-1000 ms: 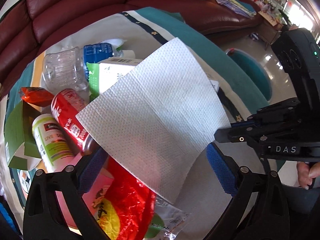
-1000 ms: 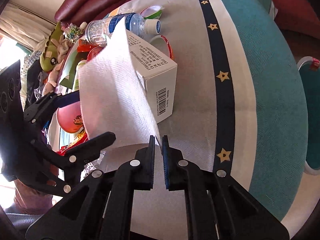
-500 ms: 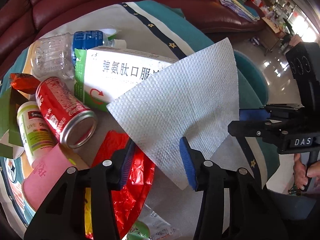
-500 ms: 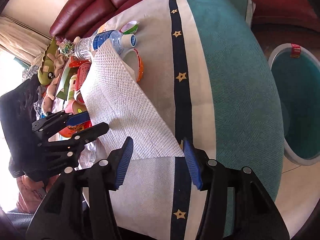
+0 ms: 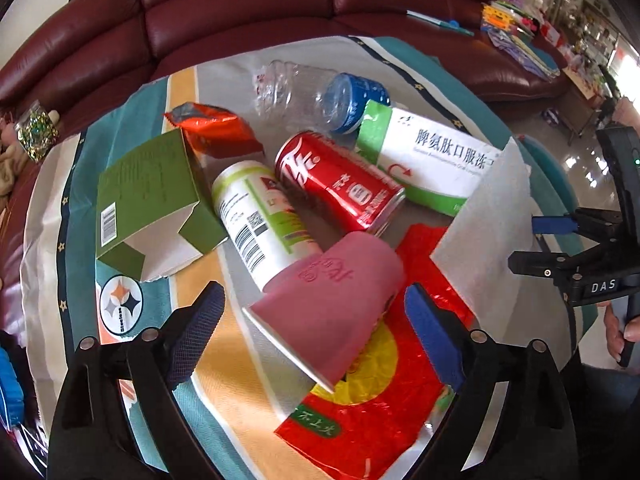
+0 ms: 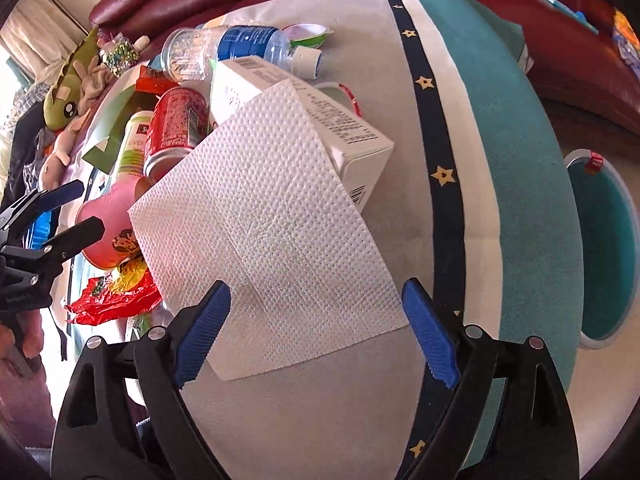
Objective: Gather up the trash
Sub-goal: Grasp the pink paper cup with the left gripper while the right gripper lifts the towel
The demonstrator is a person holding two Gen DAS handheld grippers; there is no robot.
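Observation:
A white paper towel [image 6: 272, 220] lies loose on the tablecloth and leans against a white and green box [image 6: 332, 128]. Its near edge sits between the fingers of my right gripper [image 6: 316, 328], whose jaws are opening with neither pad touching it. My left gripper [image 5: 312, 300] hovers over a pink paper cup [image 5: 332, 300] lying on its side. Its jaws are opening too, and the pads stand clear of the cup. Beside the cup lie a red cola can [image 5: 340, 184], a white and green bottle [image 5: 260, 216], a clear water bottle [image 5: 316, 96] and a red wrapper [image 5: 384, 380].
An open green carton [image 5: 156, 200] and an orange snack packet [image 5: 212, 128] lie at the left of the pile. A teal bin [image 6: 604, 256] stands on the floor past the table's right edge. A dark red sofa [image 5: 240, 12] curves behind, with plush toys [image 6: 72, 88] on it.
My right gripper has opened and let go of the paper towel, which now rests against the box. My left gripper narrowed, widened again and shifted left from the towel to the pink cup.

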